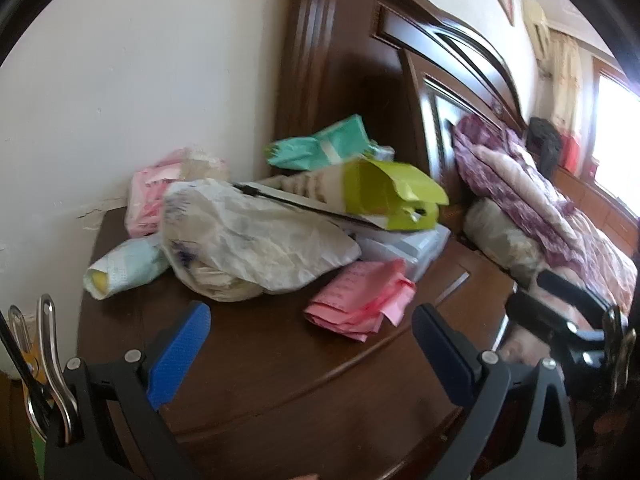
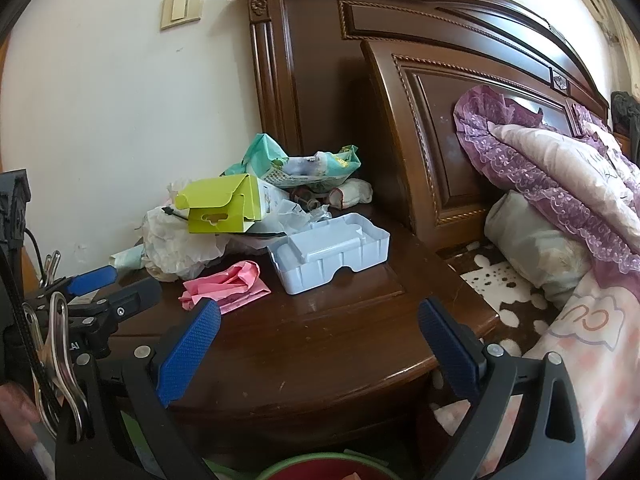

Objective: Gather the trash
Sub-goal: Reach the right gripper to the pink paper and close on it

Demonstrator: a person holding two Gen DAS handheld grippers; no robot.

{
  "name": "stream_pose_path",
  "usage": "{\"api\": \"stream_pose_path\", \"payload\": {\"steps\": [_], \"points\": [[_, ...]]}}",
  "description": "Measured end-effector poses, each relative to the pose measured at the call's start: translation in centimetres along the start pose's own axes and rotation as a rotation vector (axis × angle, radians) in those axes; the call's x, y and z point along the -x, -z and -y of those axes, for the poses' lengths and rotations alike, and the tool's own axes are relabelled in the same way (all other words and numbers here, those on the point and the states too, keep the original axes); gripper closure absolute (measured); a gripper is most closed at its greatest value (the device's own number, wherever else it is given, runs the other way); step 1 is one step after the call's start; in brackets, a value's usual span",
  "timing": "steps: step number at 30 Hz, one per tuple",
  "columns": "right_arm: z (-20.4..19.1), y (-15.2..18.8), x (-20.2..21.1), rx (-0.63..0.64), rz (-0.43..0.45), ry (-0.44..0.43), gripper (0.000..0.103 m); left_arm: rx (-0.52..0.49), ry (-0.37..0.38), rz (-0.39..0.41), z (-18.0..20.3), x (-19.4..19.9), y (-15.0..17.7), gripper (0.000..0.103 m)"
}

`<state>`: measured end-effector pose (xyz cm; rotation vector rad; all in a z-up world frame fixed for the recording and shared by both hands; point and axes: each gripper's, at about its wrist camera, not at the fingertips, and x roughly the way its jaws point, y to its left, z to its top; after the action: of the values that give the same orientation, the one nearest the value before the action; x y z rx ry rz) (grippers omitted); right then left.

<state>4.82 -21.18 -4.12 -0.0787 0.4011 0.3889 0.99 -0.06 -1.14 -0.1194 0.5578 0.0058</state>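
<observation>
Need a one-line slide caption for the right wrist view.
Open right tool over a nightstand littered with pink paper, white tray and green box.

You have a nightstand [image 2: 340, 320] against the wall [image 2: 100, 100], with the headboard [image 2: 440, 120] behind it and the bed to its right. On its top, the crumpled paper bag [image 1: 256, 244] lies at the left. A folded carton [image 2: 224, 204] rests on the bag. A plastic tray [image 2: 332, 252] sits to the right of both. A folded sheet [image 2: 228, 284] lies in front, between bag and tray. Behind the carton, a wrapper [image 2: 304, 168] leans by the headboard. Pillows [image 2: 540, 184] lie on the bed, right of the nightstand.
</observation>
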Motion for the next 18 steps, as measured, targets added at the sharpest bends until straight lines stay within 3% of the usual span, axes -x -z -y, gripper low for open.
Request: {"api": "stream_pose_path", "payload": {"steps": [4, 8, 10, 12, 14, 16, 18], "points": [[0.5, 0.1, -0.1, -0.007, -0.005, 0.011, 0.002, -0.141, 0.019, -0.065, 2.1, -1.0, 0.6, 0.000], [1.1, 0.0, -0.3, -0.021, -0.005, 0.027, 0.002, -0.185, 0.059, -0.028, 3.7, -0.7, 0.9, 0.000], [1.2, -0.1, -0.4, -0.024, -0.005, 0.031, 0.002, -0.191, 0.119, 0.001, 3.9, -0.8, 0.7, 0.000], [1.4, -0.2, -0.4, -0.029, -0.005, 0.030, 0.002, -0.205, 0.139, -0.042, 4.1, -1.7, 0.2, 0.000], [1.6, -0.3, -0.5, -0.039, -0.002, 0.025, 0.002, -0.239, 0.098, -0.072, 4.7, -2.8, -0.1, 0.000], [1.8, -0.4, -0.7, -0.049, -0.002, 0.020, 0.002, -0.274, 0.091, -0.164, 5.6, -4.5, -0.4, 0.001], [2.1, -0.5, -0.9, -0.058, -0.006, 0.016, 0.002, -0.292, 0.070, -0.206, 6.1, -5.5, -0.4, 0.007]]}}
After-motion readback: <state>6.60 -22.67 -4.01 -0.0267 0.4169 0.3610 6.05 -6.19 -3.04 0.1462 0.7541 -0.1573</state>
